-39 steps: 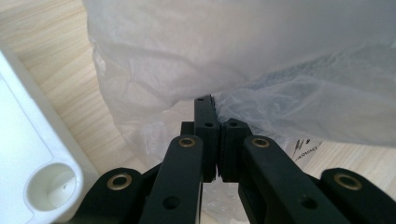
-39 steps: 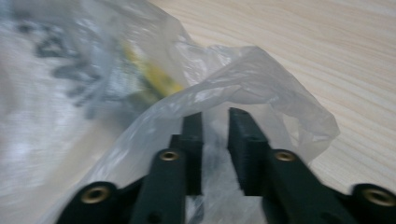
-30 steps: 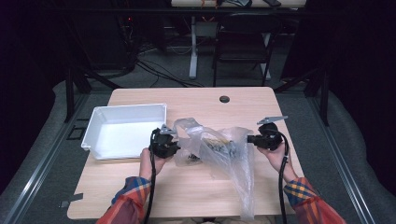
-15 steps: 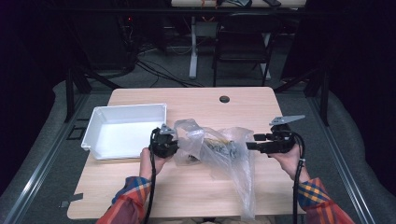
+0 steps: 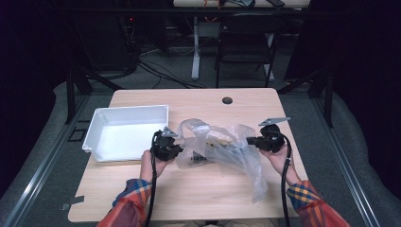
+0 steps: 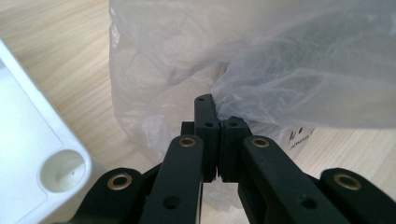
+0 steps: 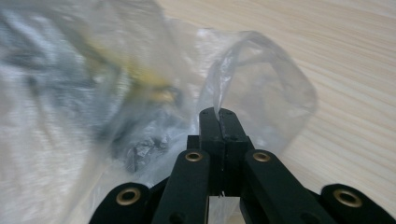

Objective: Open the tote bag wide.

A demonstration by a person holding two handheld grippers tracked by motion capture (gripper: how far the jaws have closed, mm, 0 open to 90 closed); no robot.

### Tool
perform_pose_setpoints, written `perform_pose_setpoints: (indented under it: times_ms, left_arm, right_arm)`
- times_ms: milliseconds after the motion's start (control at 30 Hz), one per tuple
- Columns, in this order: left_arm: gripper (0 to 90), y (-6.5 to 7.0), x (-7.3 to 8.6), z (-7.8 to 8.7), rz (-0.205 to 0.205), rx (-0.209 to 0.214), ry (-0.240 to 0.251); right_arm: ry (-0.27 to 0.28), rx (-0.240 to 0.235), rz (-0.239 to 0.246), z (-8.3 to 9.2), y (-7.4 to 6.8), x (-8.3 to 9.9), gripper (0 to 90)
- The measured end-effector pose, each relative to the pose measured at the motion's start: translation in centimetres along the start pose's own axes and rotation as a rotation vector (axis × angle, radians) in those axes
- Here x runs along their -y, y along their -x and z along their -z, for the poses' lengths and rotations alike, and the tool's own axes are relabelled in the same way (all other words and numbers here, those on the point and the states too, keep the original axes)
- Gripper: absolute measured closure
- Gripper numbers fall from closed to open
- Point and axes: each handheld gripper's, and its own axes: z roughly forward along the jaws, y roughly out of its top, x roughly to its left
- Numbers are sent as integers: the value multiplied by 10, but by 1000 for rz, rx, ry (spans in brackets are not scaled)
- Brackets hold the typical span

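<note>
Both grippers, left (image 5: 177, 150) and right (image 5: 249, 140), are pinching the clear plastic bag (image 5: 227, 149) shut-jawed, its contents (dark, indistinct) not yet emptied into the white tray (image 5: 101, 118).

Dim room, lit mainly over a pale wooden table (image 5: 198, 189) with a small dark round hole (image 5: 227, 100) near its far edge. Grey floor (image 5: 47, 161) around it, black beyond. Behind the table, a dark folding chair (image 5: 246, 52) beside the white leg of a second desk (image 5: 195, 52). Black cables (image 5: 156, 71) tangled across the floor at the back. Black metal frame posts (image 5: 71, 94) left and right.
</note>
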Motion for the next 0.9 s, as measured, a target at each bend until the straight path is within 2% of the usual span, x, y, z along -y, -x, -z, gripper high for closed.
perform_pose_setpoints:
  times_ms: [33,133,267,333,367,433,467,567,633,733,800,900]
  left_arm:
    - [892,-1,0,1,-5,13,-17]
    - [893,-1,1,2,-6,22,-26]
    - [894,-1,3,2,-12,25,-42]
    - [894,-1,4,3,-20,28,-55]
    - [894,-1,4,3,-21,31,-63]
    - [893,-1,5,3,-26,28,-79]
    - [893,0,5,3,-27,14,-74]
    - [878,1,5,5,-36,11,-97]
    - [811,3,5,9,-53,6,-125]
    - [637,7,6,19,-67,-12,-156]
    - [539,10,8,28,-69,-27,-158]
    - [449,11,12,41,-73,-47,-144]
  right_arm:
    - [3,14,-9,-1,5,1,900]
    - [-4,65,-36,-2,18,6,900]
    - [-36,146,-58,-5,33,13,900]
    - [-43,143,-81,-6,40,16,900]
    - [-49,161,-78,-6,41,17,900]
    - [-50,164,-79,-6,41,18,900]
    - [-47,175,-69,-6,40,18,900]
    - [-45,159,-63,-7,39,17,900]
    - [-42,137,-57,-6,36,17,900]
    - [-29,105,-40,-2,31,15,900]
    - [-19,102,-31,1,29,14,900]
    - [-7,108,-38,3,28,14,900]
